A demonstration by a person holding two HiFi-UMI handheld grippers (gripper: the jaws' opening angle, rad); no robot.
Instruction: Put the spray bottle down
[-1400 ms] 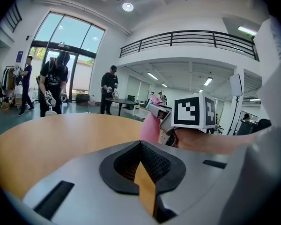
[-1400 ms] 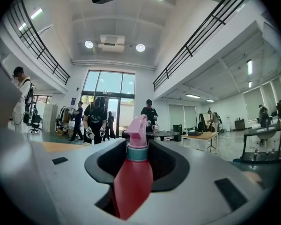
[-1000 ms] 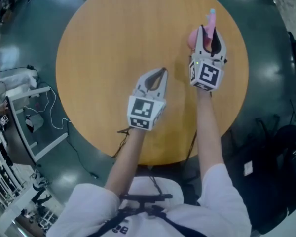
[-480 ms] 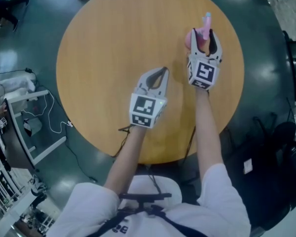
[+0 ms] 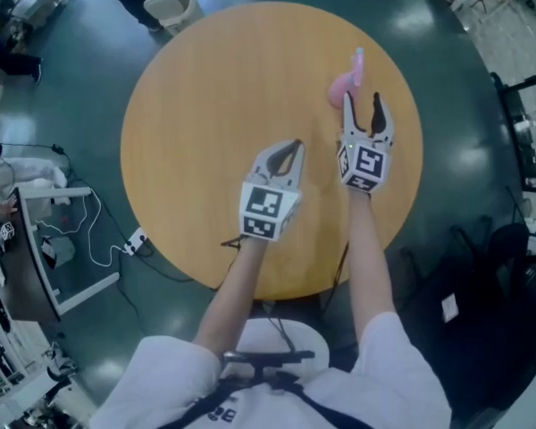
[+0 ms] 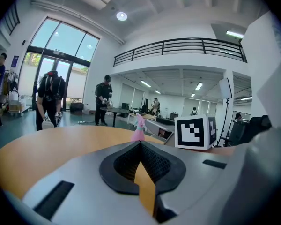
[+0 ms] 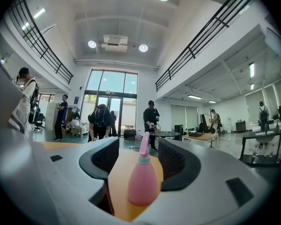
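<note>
The pink spray bottle (image 5: 342,84) stands upright on the round wooden table (image 5: 188,105) near its far right side. My right gripper (image 5: 363,105) lies just behind it, its jaws opening and both pads clear of the bottle. In the right gripper view the bottle (image 7: 143,182) stands in the gap of my right gripper (image 7: 139,150) with space on either side. My left gripper (image 5: 290,147) hovers over the table's middle, shut and empty. The left gripper view shows my left gripper (image 6: 141,146) shut, with the bottle (image 6: 139,128) far ahead.
The right gripper's marker cube (image 6: 194,132) shows to the right of the bottle. A metal rack (image 5: 45,239) and a cable (image 5: 98,239) lie on the floor at left, a black chair (image 5: 509,248) at right. Several people (image 7: 100,121) stand beyond the table.
The right jaws have spread off the spray bottle and the gripper has drawn back toward me, leaving the bottle standing on the table. The left gripper stays shut.
</note>
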